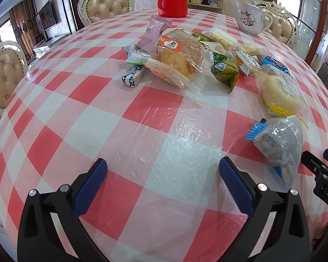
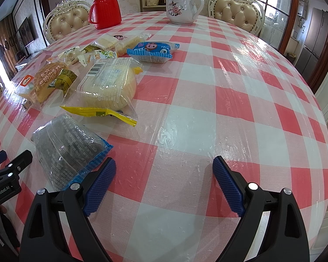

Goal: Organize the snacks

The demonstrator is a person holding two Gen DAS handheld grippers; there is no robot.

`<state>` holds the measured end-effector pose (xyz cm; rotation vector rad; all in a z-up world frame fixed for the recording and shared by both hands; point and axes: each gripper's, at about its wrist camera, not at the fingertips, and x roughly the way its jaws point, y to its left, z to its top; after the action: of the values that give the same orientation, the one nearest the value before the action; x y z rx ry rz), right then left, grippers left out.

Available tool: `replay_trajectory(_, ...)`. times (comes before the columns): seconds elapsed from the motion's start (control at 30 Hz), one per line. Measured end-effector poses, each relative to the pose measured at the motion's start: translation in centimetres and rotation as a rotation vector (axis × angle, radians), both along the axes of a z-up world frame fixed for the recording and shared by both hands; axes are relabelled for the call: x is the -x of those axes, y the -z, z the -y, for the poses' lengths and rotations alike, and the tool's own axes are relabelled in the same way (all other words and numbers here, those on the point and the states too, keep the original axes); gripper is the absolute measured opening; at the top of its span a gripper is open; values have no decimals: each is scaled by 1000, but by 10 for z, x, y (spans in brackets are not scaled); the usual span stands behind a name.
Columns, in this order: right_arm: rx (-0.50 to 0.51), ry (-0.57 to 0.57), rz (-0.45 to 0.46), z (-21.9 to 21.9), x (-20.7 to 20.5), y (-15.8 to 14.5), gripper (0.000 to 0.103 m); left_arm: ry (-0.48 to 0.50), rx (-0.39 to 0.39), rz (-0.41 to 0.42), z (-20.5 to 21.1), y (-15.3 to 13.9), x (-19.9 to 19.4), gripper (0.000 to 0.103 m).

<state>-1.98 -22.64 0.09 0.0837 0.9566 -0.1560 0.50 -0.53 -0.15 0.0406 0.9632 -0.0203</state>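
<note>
Round table under a red-and-white checked cloth (image 2: 207, 100) with a clear plastic cover. At the far edge stand a red thermos (image 2: 106, 6) and a white floral teapot (image 2: 182, 5), well apart; padded chairs (image 2: 238, 11) ring the table. The snacks lie in a loose scatter across the middle, nothing between them and either gripper. Nearest is a dark snack packet (image 2: 67, 150) with blue crimped ends — long axis running diagonally, one blue end just beside the right gripper's near finger. Beyond it lies a pale yellow cake pack (image 2: 108, 83), yellow seal toward the camera, then a blue cartoon packet (image 2: 152, 51). A big bread bun in clear wrap (image 1: 179, 54) tops the far heap, with a green packet (image 1: 224, 68) just beside it and a small blue-white bar (image 1: 133, 77) on its left. Left gripper (image 1: 163, 168) and right gripper (image 2: 164, 168) — both hover low over bare cloth, jaws spread wide, holding nothing.
</note>
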Motion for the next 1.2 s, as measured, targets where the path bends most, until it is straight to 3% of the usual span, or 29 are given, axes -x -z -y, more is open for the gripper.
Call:
replay_trajectory(0.23, -4, -21, -7, 4, 2, 2, 87, 14, 1, -9, 1, 0, -1, 102)
replay_trajectory(0.33, -15, -90, -38, 7, 1, -1, 87, 76, 3, -27, -2, -1, 1, 102)
replay_trajectory(0.4, -103, -101, -2, 20, 6, -4, 87, 113, 14, -26, -4, 0, 3, 102)
replay_trajectory(0.5, -262, -137, 124, 36, 21, -17, 87, 127, 31, -20, -8, -1, 4, 102)
replay_trajectory(0.63, -201, -339, 137, -2, 17, -27, 87, 119, 25, -18, -7, -1, 4, 102)
replay_trajectory(0.73, -90, -480, 102, -46, 2, -27, 87, 115, 59, -11, -12, -3, 4, 102)
replay_trajectory(0.93, -58, -560, 4, -73, -33, -10, 87, 54, 161, 19, -33, -7, 8, 102)
replay_trajectory(1.13, 3, -594, -24, -83, -39, -2, 85, 52, 139, 18, -29, -7, 9, 102)
replay_trajectory(1.2, -4, -584, -16, -80, -37, -2, 72, 51, 144, 20, -30, -7, 10, 102)
